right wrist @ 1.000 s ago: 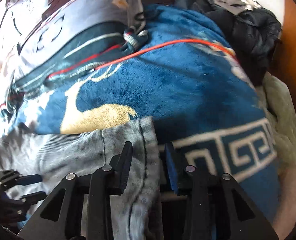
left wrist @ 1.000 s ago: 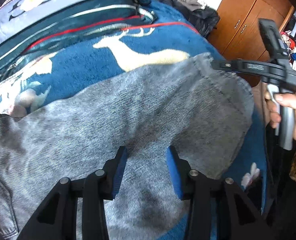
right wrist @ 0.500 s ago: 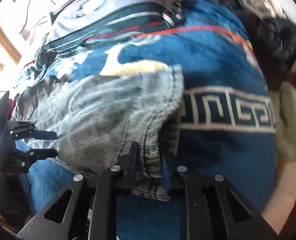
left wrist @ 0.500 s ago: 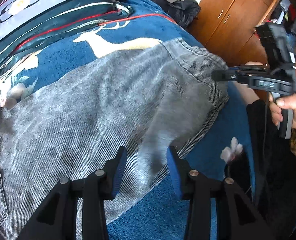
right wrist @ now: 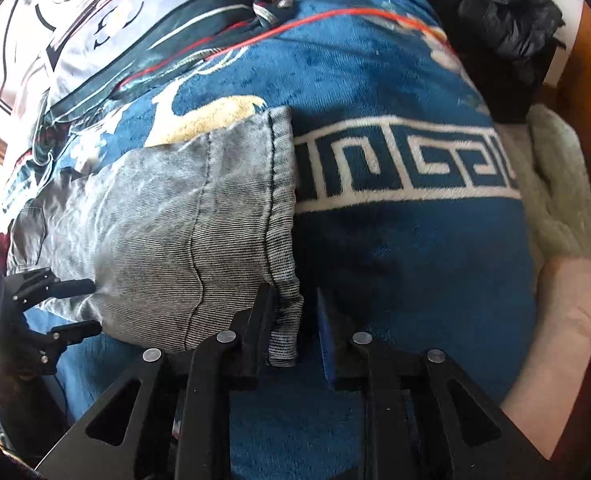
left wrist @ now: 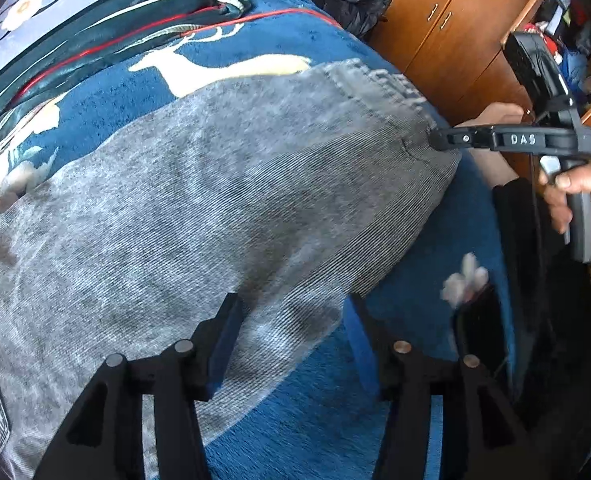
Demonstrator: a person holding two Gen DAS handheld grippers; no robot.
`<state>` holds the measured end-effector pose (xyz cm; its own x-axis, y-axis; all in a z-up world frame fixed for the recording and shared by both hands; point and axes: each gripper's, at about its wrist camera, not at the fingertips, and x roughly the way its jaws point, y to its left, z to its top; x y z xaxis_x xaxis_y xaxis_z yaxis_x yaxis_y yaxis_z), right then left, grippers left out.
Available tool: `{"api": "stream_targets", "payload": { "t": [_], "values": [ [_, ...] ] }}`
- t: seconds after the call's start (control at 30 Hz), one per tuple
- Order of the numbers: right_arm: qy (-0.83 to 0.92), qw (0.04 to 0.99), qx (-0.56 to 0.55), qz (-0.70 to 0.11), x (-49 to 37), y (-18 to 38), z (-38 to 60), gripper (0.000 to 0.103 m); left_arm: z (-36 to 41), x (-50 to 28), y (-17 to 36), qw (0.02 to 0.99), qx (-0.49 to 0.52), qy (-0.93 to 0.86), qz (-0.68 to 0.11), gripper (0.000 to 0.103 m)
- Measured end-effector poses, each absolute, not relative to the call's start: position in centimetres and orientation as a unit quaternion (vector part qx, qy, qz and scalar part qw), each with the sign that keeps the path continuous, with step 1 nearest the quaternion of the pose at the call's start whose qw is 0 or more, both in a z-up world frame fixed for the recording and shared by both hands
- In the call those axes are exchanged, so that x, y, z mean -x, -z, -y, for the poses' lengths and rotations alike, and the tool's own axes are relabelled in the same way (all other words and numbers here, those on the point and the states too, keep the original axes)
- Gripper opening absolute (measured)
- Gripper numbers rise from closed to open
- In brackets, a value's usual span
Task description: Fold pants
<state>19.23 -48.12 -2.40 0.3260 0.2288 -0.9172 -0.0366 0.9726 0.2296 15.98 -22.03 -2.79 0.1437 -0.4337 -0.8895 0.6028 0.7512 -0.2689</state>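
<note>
Between the parted fingers of the right gripper (right wrist: 293,332), the hem corner of the pants (right wrist: 167,232) is lying unclamped on the blanket (right wrist: 395,248); the left gripper (left wrist: 291,344) is hovering wide over the near edge, so both should be closing on matching edges before lifting

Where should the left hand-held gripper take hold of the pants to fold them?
Grip the near side edge of the pants, coming from below the fabric's edge: it lies flat on the blanket, right between the open left hand-held gripper fingers.
</note>
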Motion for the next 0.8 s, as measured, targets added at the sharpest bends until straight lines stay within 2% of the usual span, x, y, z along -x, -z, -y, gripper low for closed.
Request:
{"api": "stream_targets", "payload": {
  "t": [0.13, 0.2, 0.33, 0.5, 0.8],
  "values": [
    [-0.092, 0.822, -0.091, -0.555, -18.6, 1.2, 47.9, 0.024, 21.7, -15.7, 2.3, 0.754, -0.053, 0.351, -0.553, 0.055],
    [-0.09, 0.806, -0.082, -0.579, -19.0, 2.6, 47.3, 0.024, 22.0, -15.9, 3.7, 0.744, -0.066, 0.34, -0.572, 0.055],
    [-0.081, 0.796, -0.06, -0.597, -19.4, 3.6, 47.0, 0.025, 22.8, -14.6, 3.9, 0.755, -0.102, 0.335, -0.554, 0.058],
    [-0.088, 0.823, -0.093, -0.553, -18.9, 1.3, 48.0, 0.027, 23.3, -14.2, 2.3, 0.758, -0.099, 0.344, -0.546, 0.058],
    [-0.084, 0.832, -0.123, -0.535, -19.4, 0.7, 49.1, 0.033, 30.7, -14.6, 0.1, 0.751, -0.117, 0.392, -0.519, 0.058]
  ]
}}
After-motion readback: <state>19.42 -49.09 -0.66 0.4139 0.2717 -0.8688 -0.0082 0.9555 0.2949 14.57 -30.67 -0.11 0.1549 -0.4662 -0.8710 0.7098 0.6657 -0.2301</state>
